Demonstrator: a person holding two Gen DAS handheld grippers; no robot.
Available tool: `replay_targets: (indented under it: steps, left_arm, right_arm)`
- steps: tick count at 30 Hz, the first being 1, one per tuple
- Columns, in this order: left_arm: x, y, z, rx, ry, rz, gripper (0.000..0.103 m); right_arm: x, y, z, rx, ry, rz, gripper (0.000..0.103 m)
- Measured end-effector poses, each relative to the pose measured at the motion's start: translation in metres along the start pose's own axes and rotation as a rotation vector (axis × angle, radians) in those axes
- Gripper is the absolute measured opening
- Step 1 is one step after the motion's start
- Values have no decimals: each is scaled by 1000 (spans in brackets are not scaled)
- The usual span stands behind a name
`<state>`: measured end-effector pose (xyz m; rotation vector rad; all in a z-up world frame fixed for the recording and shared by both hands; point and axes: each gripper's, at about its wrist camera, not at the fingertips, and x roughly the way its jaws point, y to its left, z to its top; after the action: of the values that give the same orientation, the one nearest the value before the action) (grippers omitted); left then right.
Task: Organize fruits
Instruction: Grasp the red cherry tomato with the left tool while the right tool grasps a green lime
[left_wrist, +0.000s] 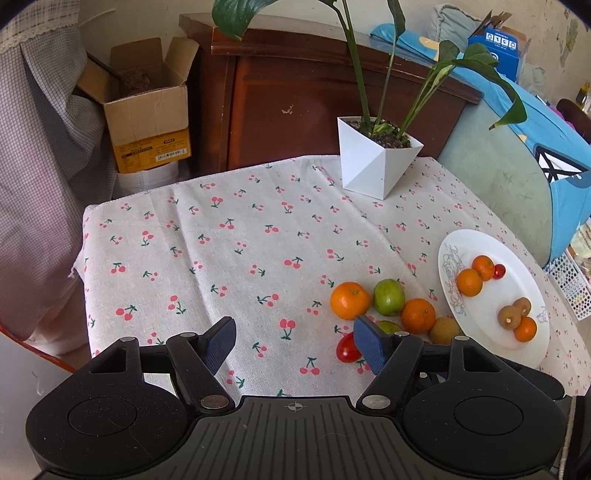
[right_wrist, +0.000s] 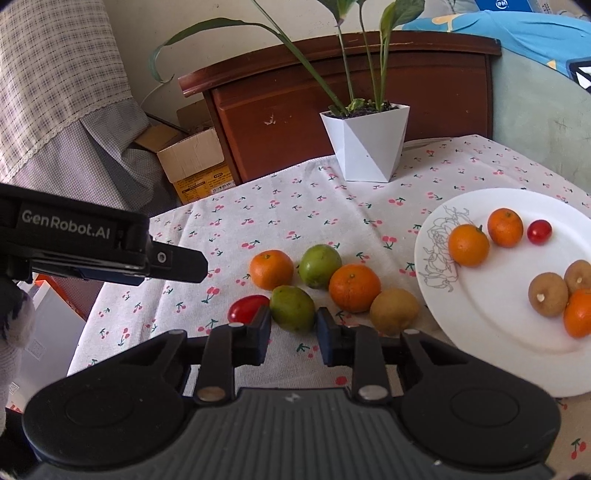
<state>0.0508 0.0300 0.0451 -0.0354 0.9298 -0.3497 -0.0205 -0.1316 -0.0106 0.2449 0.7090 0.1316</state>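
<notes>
Several loose fruits lie on the cherry-print cloth: two oranges (right_wrist: 271, 269) (right_wrist: 354, 288), a green fruit (right_wrist: 319, 266), a brown fruit (right_wrist: 394, 312) and a cherry tomato (right_wrist: 245, 309). My right gripper (right_wrist: 293, 326) is shut on a second green fruit (right_wrist: 291, 306), one pad on each side of it. The white plate (right_wrist: 491, 332) to the right holds three oranges, two brown fruits and a cherry tomato. My left gripper (left_wrist: 295, 332) hangs open over bare cloth, left of the pile, with nothing between its fingers. Its right finger hides part of the gripped green fruit (left_wrist: 390, 326).
A white faceted plant pot (right_wrist: 365, 147) stands at the back of the table, leaves arching overhead. Behind it is a brown wooden cabinet (right_wrist: 332, 92). A cardboard box (left_wrist: 147, 110) sits on the floor at the back left. The table's left edge (left_wrist: 83, 258) drops off.
</notes>
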Motion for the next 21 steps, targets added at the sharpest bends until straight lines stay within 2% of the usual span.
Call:
replay_targets:
  steps: [11,16,20,21]
  left_arm:
    - [7,-16,-18,85,27,-65,68]
    - [14,-26,-23,135,18,-67,68]
    - [19,-30,-24,149,-3,-62,63]
    - [20,-31,-24,151,-6,-61,58]
  right_arm:
    - [-38,-19,-14,25,97,-63,26]
    - [-41,-30,-17,84,88,-64,26]
    - [-40,-33,-16,118,73,-64,29]
    - [-39,-33,-16,121,70,-61,30]
